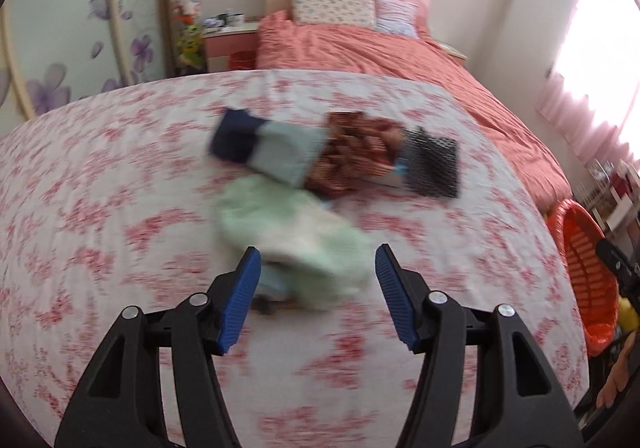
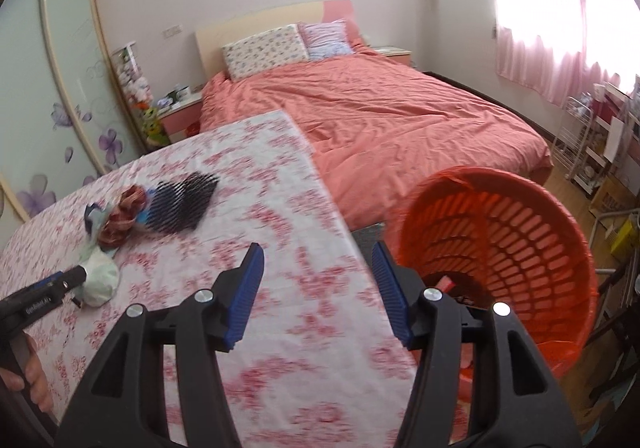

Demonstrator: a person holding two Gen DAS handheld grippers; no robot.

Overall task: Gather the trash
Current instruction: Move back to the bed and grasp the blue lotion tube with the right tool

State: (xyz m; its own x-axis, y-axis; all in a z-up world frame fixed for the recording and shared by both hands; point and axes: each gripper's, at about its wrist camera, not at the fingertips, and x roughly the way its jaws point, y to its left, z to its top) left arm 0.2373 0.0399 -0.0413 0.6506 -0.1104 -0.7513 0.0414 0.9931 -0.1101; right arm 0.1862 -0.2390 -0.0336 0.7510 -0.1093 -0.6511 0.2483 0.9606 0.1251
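Spread wide, my left claw (image 1: 316, 268) is hovering at the pale green wrapper (image 1: 288, 236) on the table (image 1: 100, 208); my right claw (image 2: 318, 268), also open and empty, is waiting beside the orange basket (image 2: 520, 232). Next: straddling, closing, carrying.

Tablecloth (image 2: 280, 216) white w/ pink-red floral print. On it: pale green wad (image 1: 292, 244), navy/lt-blue wrapper (image 1: 264, 148), red-brown patterned one (image 1: 356, 152), black mesh (image 1: 432, 164). Basket (image 2: 532, 232) beside tablecloth orange; gripper pads (image 1: 240, 300) blue.
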